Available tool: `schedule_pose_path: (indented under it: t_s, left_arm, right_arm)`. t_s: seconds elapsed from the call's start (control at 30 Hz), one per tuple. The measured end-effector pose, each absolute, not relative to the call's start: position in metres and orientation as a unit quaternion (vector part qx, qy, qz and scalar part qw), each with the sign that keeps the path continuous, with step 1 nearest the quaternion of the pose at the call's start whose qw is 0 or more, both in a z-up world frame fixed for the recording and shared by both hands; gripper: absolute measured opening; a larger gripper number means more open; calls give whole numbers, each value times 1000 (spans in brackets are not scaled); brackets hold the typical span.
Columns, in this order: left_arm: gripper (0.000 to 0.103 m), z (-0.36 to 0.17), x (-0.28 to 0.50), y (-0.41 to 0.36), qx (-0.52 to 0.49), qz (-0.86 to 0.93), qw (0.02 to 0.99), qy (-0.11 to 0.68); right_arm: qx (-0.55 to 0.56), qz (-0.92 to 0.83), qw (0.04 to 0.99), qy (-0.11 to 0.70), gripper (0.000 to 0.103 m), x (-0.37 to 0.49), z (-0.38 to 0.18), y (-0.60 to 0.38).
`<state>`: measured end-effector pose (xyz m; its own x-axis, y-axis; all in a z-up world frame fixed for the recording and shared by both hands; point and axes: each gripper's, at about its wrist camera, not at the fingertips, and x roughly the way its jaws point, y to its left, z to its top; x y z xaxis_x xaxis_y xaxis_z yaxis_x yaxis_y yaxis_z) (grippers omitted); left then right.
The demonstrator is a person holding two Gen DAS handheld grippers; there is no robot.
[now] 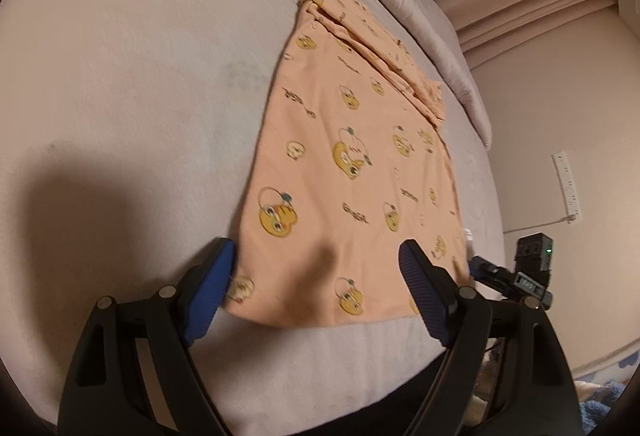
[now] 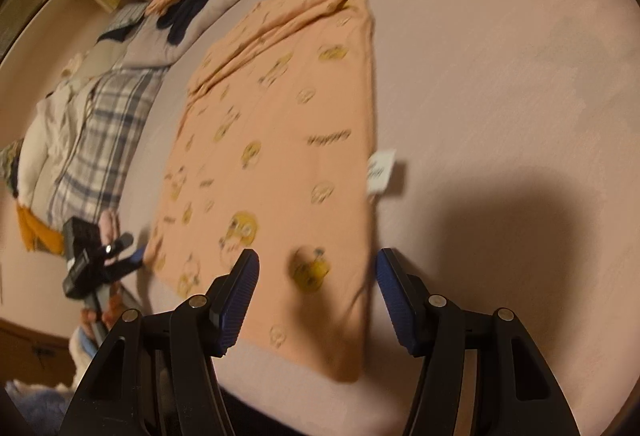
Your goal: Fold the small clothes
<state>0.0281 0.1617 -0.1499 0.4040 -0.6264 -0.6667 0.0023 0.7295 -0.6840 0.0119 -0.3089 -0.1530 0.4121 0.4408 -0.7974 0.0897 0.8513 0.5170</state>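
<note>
A small peach garment (image 1: 352,164) printed with yellow cartoon faces lies flat on the bed sheet (image 1: 120,76), its far end bunched in folds. My left gripper (image 1: 316,252) is open and hovers over the garment's near left corner, one finger past the side edge and one over the cloth. My right gripper (image 2: 316,256) is open above the near right part of the garment (image 2: 288,124), and the cloth's right edge runs between its fingers. Neither gripper presses on the cloth. A white label (image 2: 382,170) sticks out of the right edge. Each view shows the other gripper (image 1: 480,268) (image 2: 134,256) at the opposite hem corner.
A rolled duvet (image 1: 432,28) lies along the far side of the bed. Beyond it sits a heap of clothes, with a plaid piece (image 2: 104,124) and a dark piece (image 2: 188,8). A power strip (image 1: 566,188) hangs on the wall. The bed's front edge is just below the fingers.
</note>
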Motion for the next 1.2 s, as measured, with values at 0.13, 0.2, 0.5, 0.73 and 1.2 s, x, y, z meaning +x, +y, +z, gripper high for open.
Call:
schedule_pose_path:
  t_s: [0.13,0.2,0.5,0.73,1.2]
  left_arm:
    - [82,-154,26,165,-349,-227,757,504]
    - [82,-157,28,166,-370,-236,745,502]
    - [65,-160,44,157,-386,-235,738,500]
    - [46,-162,41,157,-383,-229,740,504]
    - [6,-161,30,165,-420,-215,736,486]
  right_arm:
    - [280,134,789,530,61,5,-160,-311]
    - [298,143,784,525,61,6,-163,-313]
    - [314,164,788,503,60,20,-169,-303]
    - [312,161,791,501,28,13,-173,-313]
    - [292,176,818,463,10,7,-154,-304]
